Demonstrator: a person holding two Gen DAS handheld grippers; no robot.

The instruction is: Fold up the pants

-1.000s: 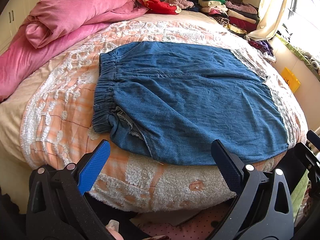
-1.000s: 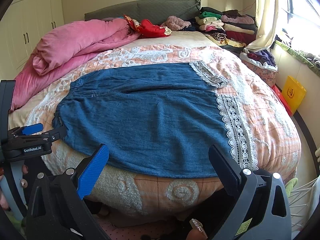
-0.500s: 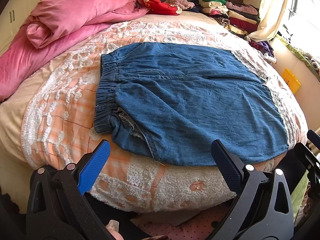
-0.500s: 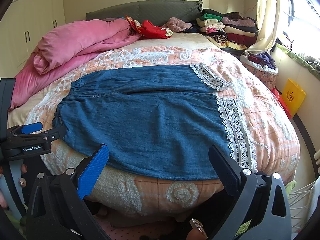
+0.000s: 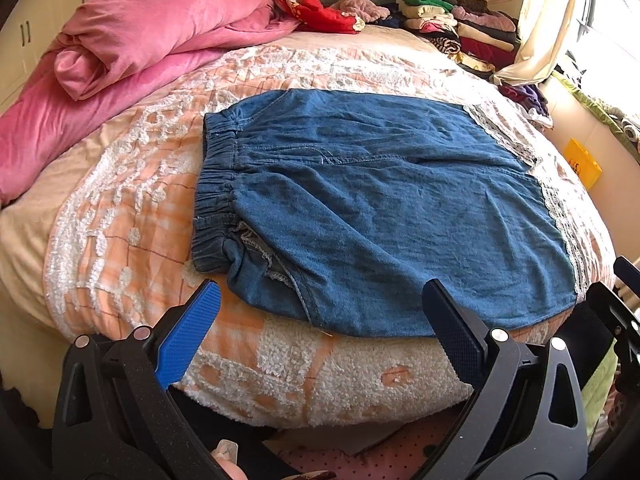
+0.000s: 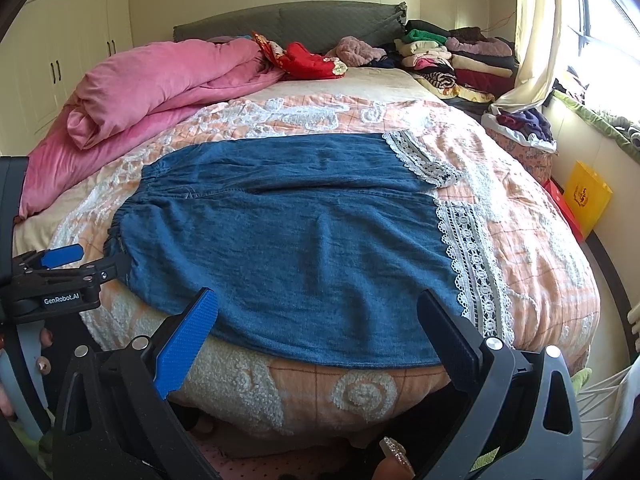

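Blue denim pants (image 5: 380, 208) with white lace hems lie flat across the bed, elastic waistband to the left, both legs spread side by side; they also show in the right wrist view (image 6: 288, 236). My left gripper (image 5: 320, 328) is open and empty, just off the bed's near edge below the waist side. My right gripper (image 6: 320, 332) is open and empty, off the near edge by the leg side. The left gripper also shows at the left edge of the right wrist view (image 6: 60, 264).
A rolled pink duvet (image 5: 132, 40) lies at the back left. Stacks of folded clothes (image 6: 452, 60) and a red garment (image 6: 308, 60) sit by the grey headboard. The orange and white bedspread (image 5: 132, 184) covers the bed. A yellow bag (image 6: 588, 196) stands on the floor at right.
Both grippers have drawn back and down slightly from the bed; the pants have not moved and both grippers stay open.
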